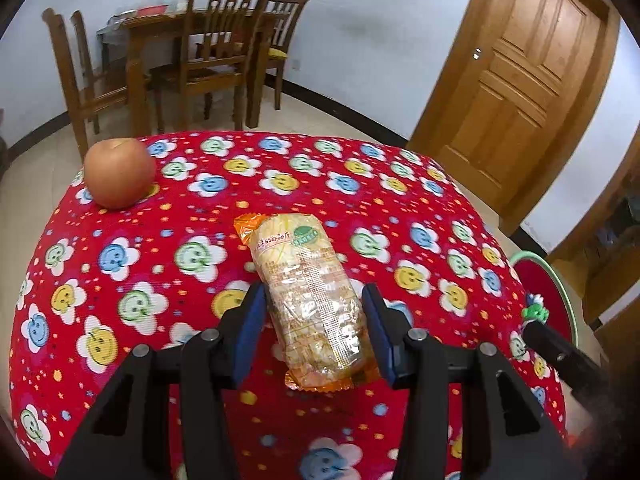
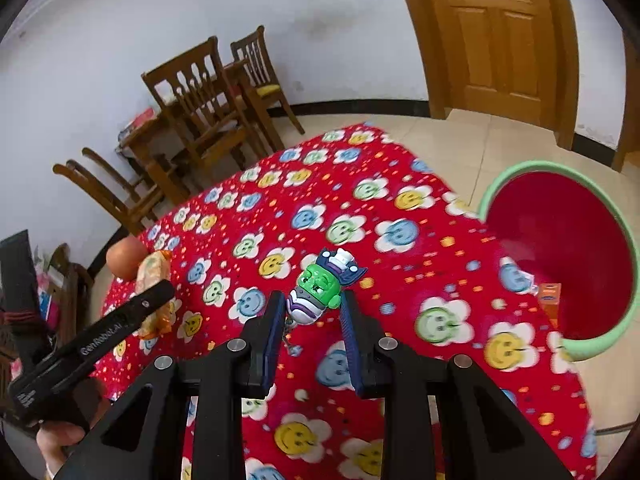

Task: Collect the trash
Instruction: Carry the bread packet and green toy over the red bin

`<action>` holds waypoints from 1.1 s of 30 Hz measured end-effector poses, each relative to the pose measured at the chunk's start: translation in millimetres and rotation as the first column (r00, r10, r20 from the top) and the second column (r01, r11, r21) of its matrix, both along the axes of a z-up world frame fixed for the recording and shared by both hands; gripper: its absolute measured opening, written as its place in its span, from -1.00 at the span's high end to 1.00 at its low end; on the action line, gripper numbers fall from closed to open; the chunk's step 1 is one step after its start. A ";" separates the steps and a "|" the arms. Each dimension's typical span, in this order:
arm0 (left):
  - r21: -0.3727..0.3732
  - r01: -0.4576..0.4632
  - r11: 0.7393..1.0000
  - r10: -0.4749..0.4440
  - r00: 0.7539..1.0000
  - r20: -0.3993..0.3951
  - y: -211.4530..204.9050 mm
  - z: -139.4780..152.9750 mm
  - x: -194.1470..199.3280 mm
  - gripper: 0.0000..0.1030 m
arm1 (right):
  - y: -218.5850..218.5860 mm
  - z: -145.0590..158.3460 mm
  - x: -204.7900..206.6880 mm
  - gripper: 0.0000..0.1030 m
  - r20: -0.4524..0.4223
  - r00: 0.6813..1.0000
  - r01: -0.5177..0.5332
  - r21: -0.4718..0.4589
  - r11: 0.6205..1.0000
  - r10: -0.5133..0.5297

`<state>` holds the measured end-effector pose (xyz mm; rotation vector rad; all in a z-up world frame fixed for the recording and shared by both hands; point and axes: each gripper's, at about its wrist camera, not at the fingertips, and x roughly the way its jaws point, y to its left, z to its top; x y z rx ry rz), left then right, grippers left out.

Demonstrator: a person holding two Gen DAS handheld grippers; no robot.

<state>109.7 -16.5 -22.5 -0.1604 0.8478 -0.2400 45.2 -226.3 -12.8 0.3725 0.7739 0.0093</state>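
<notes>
The left gripper (image 1: 314,300) has its blue-padded black jaws clamped on a clear plastic snack packet with orange crimped ends and pale contents (image 1: 310,300); the pads press on both long sides of the packet near its nearer half. The packet points away from the camera over the middle of the table, its far orange end toward the far edge.

The right gripper (image 2: 313,304) is closed on a small plastic toy figure with a green face, a white and purple body and a dark blue hat (image 2: 316,288). The left pad touches the white body; the right pad sits against the green side. A short thin chain hangs from the figure between the jaws. In the left wrist view the same figure shows as a small green spot at the tip of the other tool, at the table's right edge.

Under both lies a red tablecloth printed with white smiley-face flowers in blue, yellow and green (image 2: 400,280), covering the table. A round orange-red apple (image 1: 119,174) sits at the far left corner. Off the right edge of the table stands a red plastic bin with a light green rim (image 2: 560,248); a small orange wrapper (image 2: 549,293) lies inside it against the wall.

Beyond, on the pale tiled floor, are brown wooden chairs around a wooden table (image 1: 208,48), a wooden panel door (image 1: 520,68) and a white wall. At the lower left of the right wrist view, a person's hand (image 2: 60,440) grips the left tool.
</notes>
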 end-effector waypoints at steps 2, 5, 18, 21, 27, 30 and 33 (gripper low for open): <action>0.003 0.028 1.000 -0.028 1.000 -0.002 -10.6 4.1 -2.0 0.04 | -10.1 5.7 -7.2 0.47 0.012 1.000 0.010 -0.003 1.000 -0.010; 0.011 0.063 0.998 -0.063 0.998 0.007 -26.5 12.3 -6.9 0.04 | -25.2 12.6 -15.7 0.47 0.027 0.999 0.028 -0.001 1.000 -0.028; -0.027 0.219 0.975 -0.220 0.976 -0.010 -103.0 39.5 -23.0 0.04 | -110.4 40.0 -48.6 0.46 0.094 0.984 0.148 0.046 0.988 -0.152; -0.029 0.253 0.967 -0.253 0.967 -0.011 -123.4 42.5 -25.2 0.04 | -129.9 40.8 -54.5 0.46 0.098 0.978 0.180 0.045 0.983 -0.184; -0.013 0.322 0.947 -0.322 0.947 -0.006 -166.6 44.0 -30.7 0.04 | -164.9 29.0 -59.6 0.46 0.078 0.966 0.244 0.034 0.969 -0.246; -0.003 0.351 0.936 -0.351 0.936 -0.011 -184.5 40.8 -31.3 0.04 | -182.4 16.7 -60.2 0.46 0.049 0.961 0.270 0.036 0.962 -0.271; -0.001 0.380 0.925 -0.380 0.925 -0.023 -203.5 35.3 -31.6 0.04 | -198.6 3.4 -60.2 0.46 0.015 0.956 0.293 0.045 0.955 -0.294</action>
